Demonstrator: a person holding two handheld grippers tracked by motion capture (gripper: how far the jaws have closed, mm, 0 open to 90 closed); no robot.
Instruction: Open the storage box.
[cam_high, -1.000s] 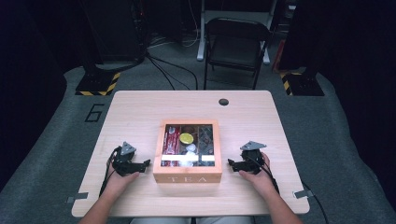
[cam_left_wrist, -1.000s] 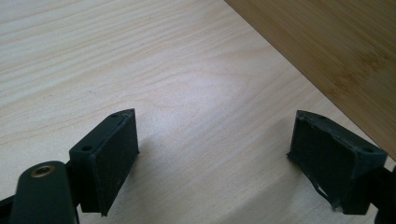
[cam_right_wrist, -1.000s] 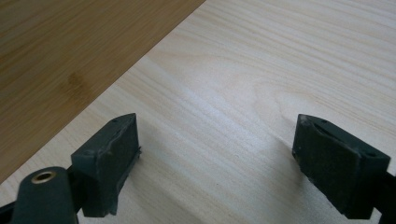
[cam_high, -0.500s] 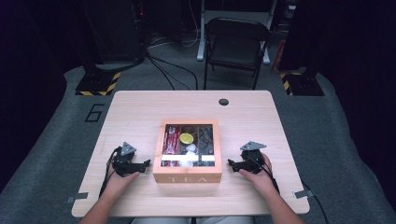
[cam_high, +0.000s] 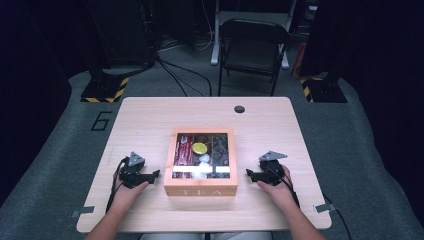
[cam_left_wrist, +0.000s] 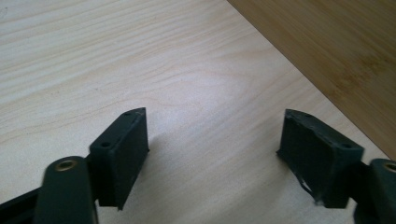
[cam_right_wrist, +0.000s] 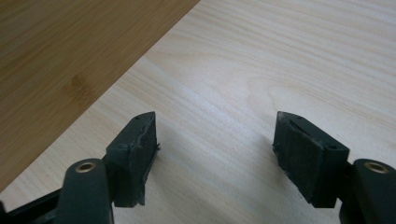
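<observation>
Flanked the tea box (cam_high: 201, 162) near the table's (cam_high: 150, 115) front edge; left gripper (cam_high: 154, 174) and right gripper (cam_high: 249, 173) just narrowed, gaping, empty. Risked shoving it askew through uneven pressing.

One table (cam_high: 150, 125) of pale wood stands in the middle of the frame, with one dark round hole (cam_high: 239, 109) near its upper edge. One wooden tea box (cam_high: 201, 190) sits at the centre of it, and inside, one yellow round thing (cam_high: 199, 148) and one red packet (cam_high: 183, 150) can be counted; the rest of its contents are too small to count. Two tongs lie on the table: the left tongs (cam_high: 150, 175) at lower left and the right tongs (cam_high: 251, 173) at lower right. One folding chair (cam_high: 252, 45) stands at the top centre. Two black-and-yellow striped bases (cam_high: 105, 90) rest on the floor, upper left and upper right
</observation>
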